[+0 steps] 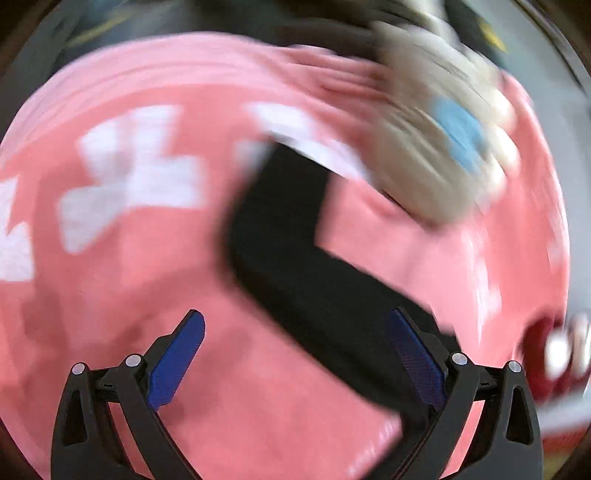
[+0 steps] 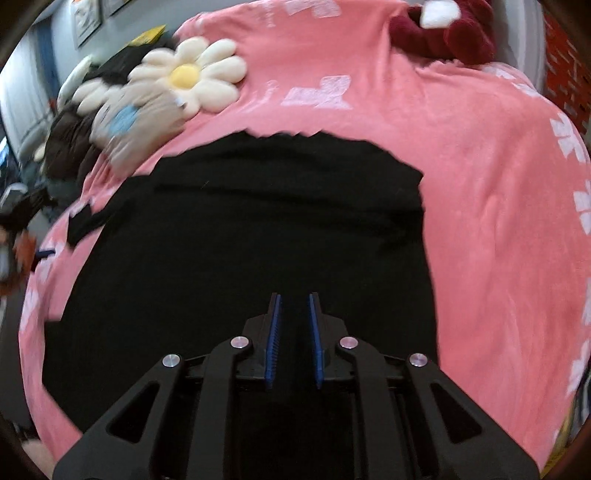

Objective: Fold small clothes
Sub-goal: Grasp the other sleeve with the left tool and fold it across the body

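Note:
A black garment (image 2: 240, 236) lies spread on a pink blanket (image 2: 480, 184). My right gripper (image 2: 294, 299) sits low over its near part with the jaws nearly closed; whether they pinch the black cloth cannot be told. In the blurred left wrist view, a bent black strip of the garment (image 1: 295, 240) crosses the pink blanket (image 1: 129, 277). My left gripper (image 1: 295, 317) is open above the blanket, its right finger (image 1: 413, 354) at the edge of the black strip.
A flower-shaped cushion (image 2: 188, 77), a beige plush with a blue patch (image 2: 129, 122) and dark clothes (image 2: 70, 140) lie at the blanket's far left. A dark red plush (image 2: 443, 33) lies at the far end. The beige plush (image 1: 436, 147) shows blurred in the left wrist view.

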`<state>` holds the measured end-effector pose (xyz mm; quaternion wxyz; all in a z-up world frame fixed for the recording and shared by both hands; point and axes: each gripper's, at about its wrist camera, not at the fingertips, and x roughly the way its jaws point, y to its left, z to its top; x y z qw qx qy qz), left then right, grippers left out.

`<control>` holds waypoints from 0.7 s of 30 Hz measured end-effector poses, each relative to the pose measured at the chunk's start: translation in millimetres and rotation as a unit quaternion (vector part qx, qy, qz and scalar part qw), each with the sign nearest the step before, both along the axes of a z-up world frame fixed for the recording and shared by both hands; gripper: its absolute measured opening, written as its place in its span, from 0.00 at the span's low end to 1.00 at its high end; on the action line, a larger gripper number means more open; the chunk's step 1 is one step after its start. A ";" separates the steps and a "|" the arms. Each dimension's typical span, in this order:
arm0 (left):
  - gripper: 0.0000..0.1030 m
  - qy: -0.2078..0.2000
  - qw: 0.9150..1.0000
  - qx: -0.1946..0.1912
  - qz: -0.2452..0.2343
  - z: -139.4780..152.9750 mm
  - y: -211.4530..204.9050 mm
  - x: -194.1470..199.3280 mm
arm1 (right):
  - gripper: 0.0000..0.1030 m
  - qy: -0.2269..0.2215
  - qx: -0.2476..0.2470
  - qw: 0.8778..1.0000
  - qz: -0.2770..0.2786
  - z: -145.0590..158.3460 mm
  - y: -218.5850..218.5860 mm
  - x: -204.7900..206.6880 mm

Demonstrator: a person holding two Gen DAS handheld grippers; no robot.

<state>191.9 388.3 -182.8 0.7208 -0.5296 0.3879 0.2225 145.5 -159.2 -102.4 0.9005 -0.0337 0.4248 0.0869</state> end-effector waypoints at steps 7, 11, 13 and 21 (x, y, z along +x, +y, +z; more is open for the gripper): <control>0.95 0.000 0.998 -0.055 0.029 -38.2 35.9 14.0 | 0.38 0.020 0.002 1.000 -0.008 3.7 29.2 -34.5; 0.83 -0.002 0.997 -0.062 0.053 -54.4 48.2 24.3 | 0.40 0.026 0.004 1.000 -0.010 7.7 41.5 -46.2; 0.39 -0.040 0.996 -0.067 0.041 -48.7 48.4 31.1 | 0.43 0.029 0.002 0.999 -0.015 7.0 44.0 -48.4; 0.00 -0.196 0.975 0.028 -0.098 101.4 -4.0 60.0 | 0.46 0.023 0.029 0.999 -0.035 12.2 24.0 -48.8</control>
